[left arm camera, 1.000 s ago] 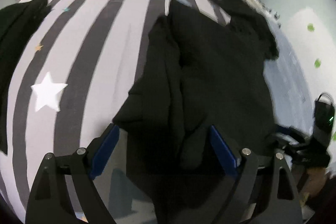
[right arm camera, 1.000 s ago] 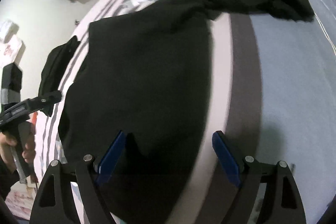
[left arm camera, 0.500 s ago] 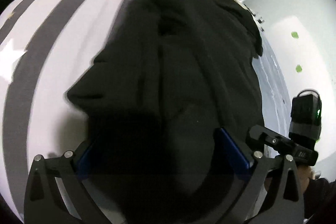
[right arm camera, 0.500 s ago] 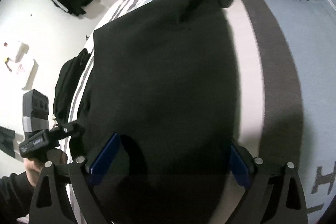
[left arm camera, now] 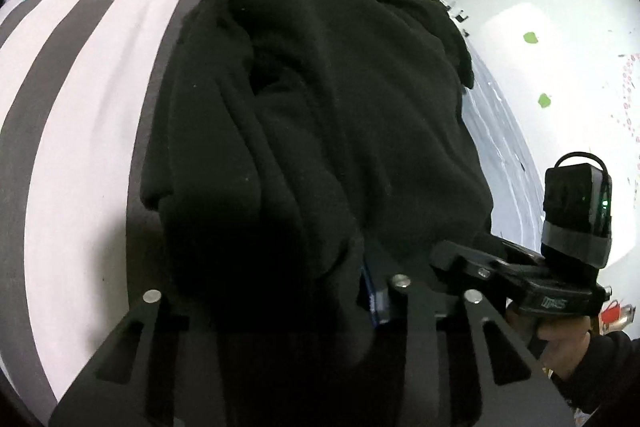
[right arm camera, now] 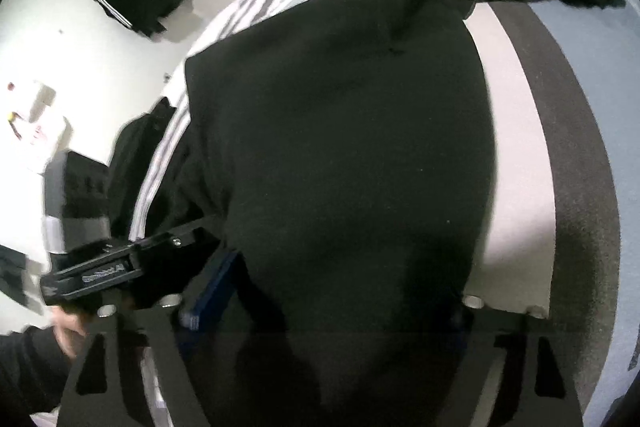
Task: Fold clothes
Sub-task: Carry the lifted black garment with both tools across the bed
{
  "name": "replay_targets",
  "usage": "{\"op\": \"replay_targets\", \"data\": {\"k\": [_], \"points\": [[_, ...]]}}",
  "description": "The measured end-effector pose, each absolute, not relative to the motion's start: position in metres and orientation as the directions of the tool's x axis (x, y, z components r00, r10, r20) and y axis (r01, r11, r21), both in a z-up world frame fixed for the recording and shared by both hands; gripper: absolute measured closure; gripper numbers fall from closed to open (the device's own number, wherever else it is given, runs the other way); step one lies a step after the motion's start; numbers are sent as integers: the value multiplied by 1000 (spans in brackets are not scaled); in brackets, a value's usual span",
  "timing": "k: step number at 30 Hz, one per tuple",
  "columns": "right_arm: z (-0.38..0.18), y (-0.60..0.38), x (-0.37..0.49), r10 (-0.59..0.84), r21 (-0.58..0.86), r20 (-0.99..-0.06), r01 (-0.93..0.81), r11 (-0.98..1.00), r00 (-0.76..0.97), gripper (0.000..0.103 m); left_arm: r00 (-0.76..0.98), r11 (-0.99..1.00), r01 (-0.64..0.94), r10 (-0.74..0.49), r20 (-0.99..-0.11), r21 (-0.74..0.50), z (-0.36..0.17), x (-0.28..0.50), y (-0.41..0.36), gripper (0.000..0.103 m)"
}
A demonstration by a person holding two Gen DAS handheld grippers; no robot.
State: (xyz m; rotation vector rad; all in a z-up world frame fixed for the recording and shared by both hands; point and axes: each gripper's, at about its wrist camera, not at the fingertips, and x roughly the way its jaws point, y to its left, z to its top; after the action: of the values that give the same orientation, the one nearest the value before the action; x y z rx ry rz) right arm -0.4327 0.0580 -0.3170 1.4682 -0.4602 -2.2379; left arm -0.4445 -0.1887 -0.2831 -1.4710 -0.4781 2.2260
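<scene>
Black garment (left arm camera: 340, 115) lies spread on striped bed (left arm camera: 80, 75), near hem bunched between both tools. Left gripper (left arm camera: 276, 291) jaws closing, cloth between them. Right gripper (right arm camera: 332, 307) jaws closing round hem too; pinch not confirmed. Step: taking near edge. Next, judged: firm hold both sides, lift, carry hem toward far end.
</scene>
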Motion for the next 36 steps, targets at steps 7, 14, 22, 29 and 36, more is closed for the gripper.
{"op": "replay_targets", "data": {"k": [7, 14, 22, 29, 36], "points": [[-298, 60, -428, -513, 488, -780, 166, -857, -358, 79, -397, -863, -183, 504, -767, -471, -243, -443, -191, 83], [-240, 45, -416, -544, 513, -746, 190, -837, -385, 80, -456, -867, -152, 488, -744, -475, -180, -416, -211, 84], [-174, -10, -417, -575, 529, -730, 227, -818, -370, 80, -523, -861, -152, 487, -700, -485, -109, -387, -281, 84], [-111, -107, -446, -599, 524, -697, 290, -801, -394, 80, -599, -871, -151, 457, -658, -468, -46, -405, -401, 84], [-65, -273, -497, -661, 559, -631, 354, -750, -406, 80, -637, -918, -102, 355, -684, -382, -9, -434, -564, 84]]}}
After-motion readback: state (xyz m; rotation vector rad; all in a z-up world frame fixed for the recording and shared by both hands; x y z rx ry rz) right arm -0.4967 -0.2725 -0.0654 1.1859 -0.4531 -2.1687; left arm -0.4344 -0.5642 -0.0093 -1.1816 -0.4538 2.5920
